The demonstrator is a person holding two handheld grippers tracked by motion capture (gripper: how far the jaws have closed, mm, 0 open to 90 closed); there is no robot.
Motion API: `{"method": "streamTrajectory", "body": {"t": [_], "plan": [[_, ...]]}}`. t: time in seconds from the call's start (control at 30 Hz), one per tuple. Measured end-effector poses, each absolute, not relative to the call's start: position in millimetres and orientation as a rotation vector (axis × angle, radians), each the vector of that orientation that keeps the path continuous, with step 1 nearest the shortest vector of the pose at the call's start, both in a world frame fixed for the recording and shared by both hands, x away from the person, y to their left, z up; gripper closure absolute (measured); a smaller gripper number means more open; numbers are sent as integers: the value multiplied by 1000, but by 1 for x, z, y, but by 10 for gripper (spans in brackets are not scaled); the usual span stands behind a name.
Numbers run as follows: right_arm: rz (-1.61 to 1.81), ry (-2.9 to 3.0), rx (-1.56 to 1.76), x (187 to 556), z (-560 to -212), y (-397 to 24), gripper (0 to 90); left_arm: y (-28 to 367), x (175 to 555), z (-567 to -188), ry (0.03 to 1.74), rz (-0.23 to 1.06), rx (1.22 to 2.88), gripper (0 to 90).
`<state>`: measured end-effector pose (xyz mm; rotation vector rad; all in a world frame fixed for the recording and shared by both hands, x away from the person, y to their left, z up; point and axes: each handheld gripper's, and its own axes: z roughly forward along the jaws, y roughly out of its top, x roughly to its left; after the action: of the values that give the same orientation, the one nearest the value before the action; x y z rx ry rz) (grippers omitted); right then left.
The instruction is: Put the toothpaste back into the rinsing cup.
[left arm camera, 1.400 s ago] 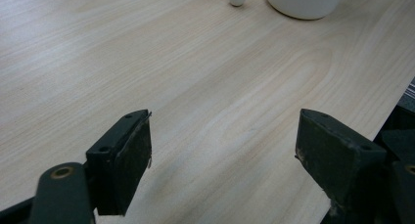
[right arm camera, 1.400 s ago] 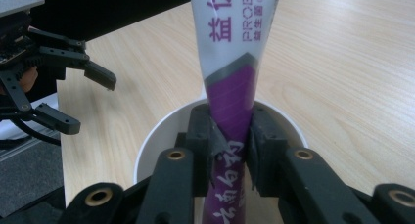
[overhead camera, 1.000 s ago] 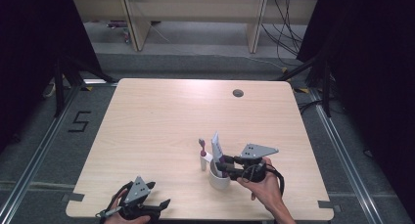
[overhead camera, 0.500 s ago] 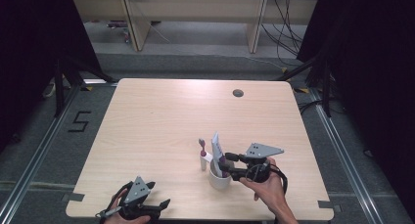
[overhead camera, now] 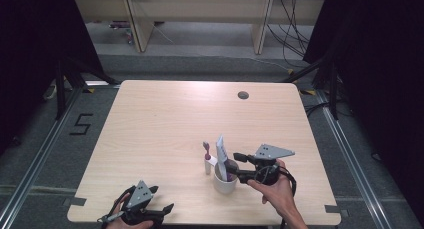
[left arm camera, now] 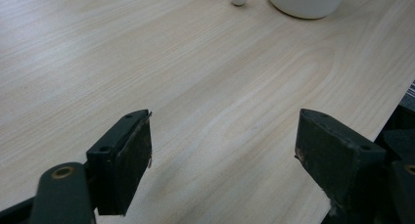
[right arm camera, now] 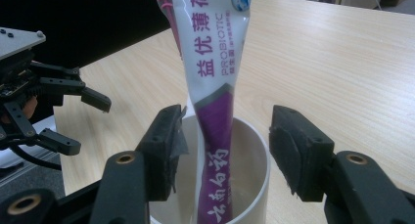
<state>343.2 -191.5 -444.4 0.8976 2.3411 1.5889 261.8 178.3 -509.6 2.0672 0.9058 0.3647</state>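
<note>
Toothpaste tube (right arm camera: 215,111) upright in cup (right arm camera: 254,150), between right tool's (right arm camera: 225,145) parted pads.

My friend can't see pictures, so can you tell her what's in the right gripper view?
A white and purple toothpaste tube stands upright in a white cup, between the right gripper's open black jaws, which have just been opening and do not touch it. A pale wooden table lies behind, and the left gripper shows farther off at the left.

White-and-purple toothpaste tube (right arm camera: 215,106) stands tilted, cap end down, inside the white cup (right arm camera: 254,150) at lower centre of the frame, tail leaning up-left
</note>
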Motion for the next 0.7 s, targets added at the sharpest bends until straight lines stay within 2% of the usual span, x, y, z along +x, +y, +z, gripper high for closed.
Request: {"method": "streamTrajectory", "body": {"t": [0.7], "plan": [[1602, 2276, 978, 340, -433, -221, 415, 180, 263, -509, 902, 383, 2073, 211]]}}
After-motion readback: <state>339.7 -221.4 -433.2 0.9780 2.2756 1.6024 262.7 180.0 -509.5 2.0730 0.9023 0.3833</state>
